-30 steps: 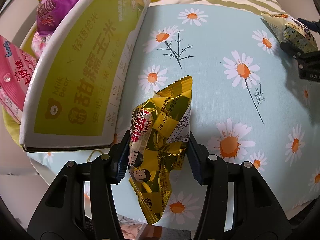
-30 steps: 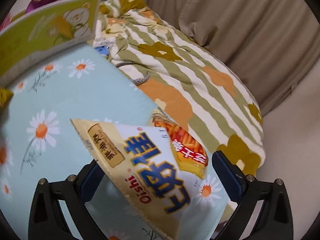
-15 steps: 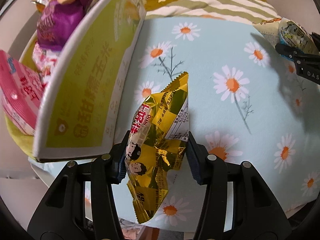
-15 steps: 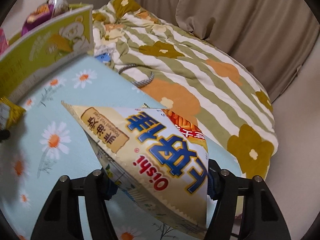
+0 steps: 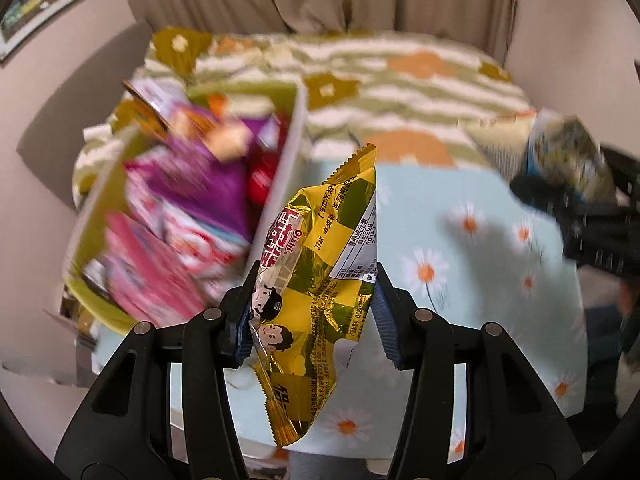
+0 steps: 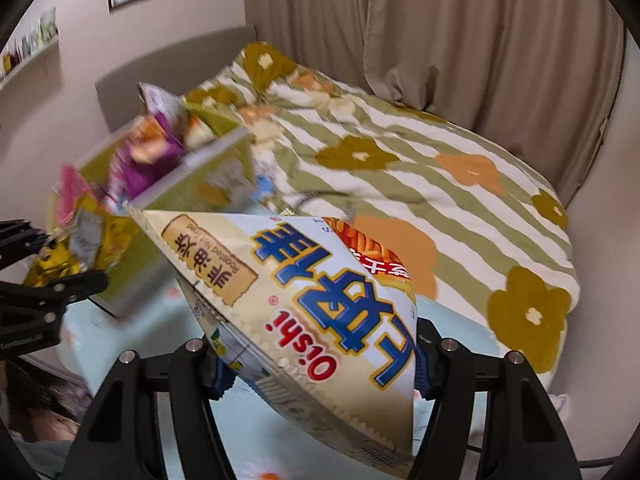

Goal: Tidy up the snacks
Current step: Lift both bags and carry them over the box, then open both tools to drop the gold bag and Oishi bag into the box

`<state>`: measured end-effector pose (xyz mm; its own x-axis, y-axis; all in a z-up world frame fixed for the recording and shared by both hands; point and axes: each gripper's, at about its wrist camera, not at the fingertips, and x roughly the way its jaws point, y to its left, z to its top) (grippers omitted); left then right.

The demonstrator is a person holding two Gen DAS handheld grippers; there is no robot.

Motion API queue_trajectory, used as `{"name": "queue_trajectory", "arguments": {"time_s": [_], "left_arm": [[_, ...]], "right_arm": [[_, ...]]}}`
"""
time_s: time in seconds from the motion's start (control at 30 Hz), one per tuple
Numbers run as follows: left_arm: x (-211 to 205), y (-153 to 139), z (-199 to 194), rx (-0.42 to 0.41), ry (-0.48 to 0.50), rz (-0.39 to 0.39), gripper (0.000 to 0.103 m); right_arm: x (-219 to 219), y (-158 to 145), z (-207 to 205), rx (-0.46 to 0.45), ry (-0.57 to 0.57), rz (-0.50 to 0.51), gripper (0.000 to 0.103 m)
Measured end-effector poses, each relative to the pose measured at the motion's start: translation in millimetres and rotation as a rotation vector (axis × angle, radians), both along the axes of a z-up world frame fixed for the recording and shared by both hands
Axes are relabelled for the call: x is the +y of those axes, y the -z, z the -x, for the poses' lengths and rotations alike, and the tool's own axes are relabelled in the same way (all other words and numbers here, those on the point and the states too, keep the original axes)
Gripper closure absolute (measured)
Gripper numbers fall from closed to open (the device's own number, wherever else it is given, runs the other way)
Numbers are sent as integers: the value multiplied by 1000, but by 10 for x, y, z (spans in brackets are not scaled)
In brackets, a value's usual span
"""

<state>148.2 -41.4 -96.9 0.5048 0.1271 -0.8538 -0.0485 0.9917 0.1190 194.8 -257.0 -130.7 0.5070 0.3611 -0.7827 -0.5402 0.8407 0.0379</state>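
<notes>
While my left gripper (image 5: 312, 316) clamps the yellow snack packet (image 5: 316, 280) above the daisy cloth (image 5: 460, 240), my right gripper (image 6: 320, 360) pinches the cream Oishi bag (image 6: 304, 280); the snack box (image 5: 288, 152) sits just left, 2 packets aloft.

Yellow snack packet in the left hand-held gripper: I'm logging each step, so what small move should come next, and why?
Probably carry the yellow snack packet leftward over the open box before letting go. The left hand-held gripper is clamped on it, clear of the daisy cloth, and the box, already holding pink and purple packets, sits just left of it.
</notes>
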Motion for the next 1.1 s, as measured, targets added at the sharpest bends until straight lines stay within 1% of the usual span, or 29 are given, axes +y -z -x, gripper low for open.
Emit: {"name": "queue_trajectory", "arguments": {"time_s": [0.1, 0.2, 0.37, 0.5, 0.6, 0.67, 0.8, 0.83, 0.9, 0.93, 0.97, 1.03, 1.1], "left_arm": [[266, -300, -51, -66, -7, -18, 54], [566, -493, -152, -106, -3, -27, 54], [1209, -631, -331, -133, 33, -34, 54], [1719, -564, -521, -106, 72, -23, 54], [2008, -394, -688, -63, 112, -9, 54], [2152, -269, -776, -26, 152, 3, 54], [2288, -78, -850, 30, 217, 51, 53], [2311, -61, -853, 36, 229, 58, 49], [2370, -41, -844, 39, 244, 94, 19], [2413, -54, -826, 32, 243, 117, 0], [2451, -79, -786, 10, 242, 140, 0], [2530, -118, -733, -4, 239, 174, 0], [2589, -142, -672, -11, 227, 173, 0]], "right_arm": [[240, -248, 63, 11, -3, -59, 41], [565, -455, 126, 17, -4, -100, 41], [1283, -677, 173, 3, 5, -143, 41], [1784, -694, 127, 27, 58, -164, 41], [2034, -669, 104, 54, 102, -173, 41], [2192, -644, 104, 68, 135, -163, 41], [2357, -586, 128, 101, 211, -157, 41], [2359, -591, 134, 107, 224, -161, 41], [2392, -591, 164, 122, 248, -167, 41], [2408, -595, 182, 128, 255, -166, 41], [2421, -602, 197, 130, 259, -162, 41], [2447, -629, 222, 126, 259, -148, 41], [2459, -657, 238, 119, 255, -145, 41]]}}
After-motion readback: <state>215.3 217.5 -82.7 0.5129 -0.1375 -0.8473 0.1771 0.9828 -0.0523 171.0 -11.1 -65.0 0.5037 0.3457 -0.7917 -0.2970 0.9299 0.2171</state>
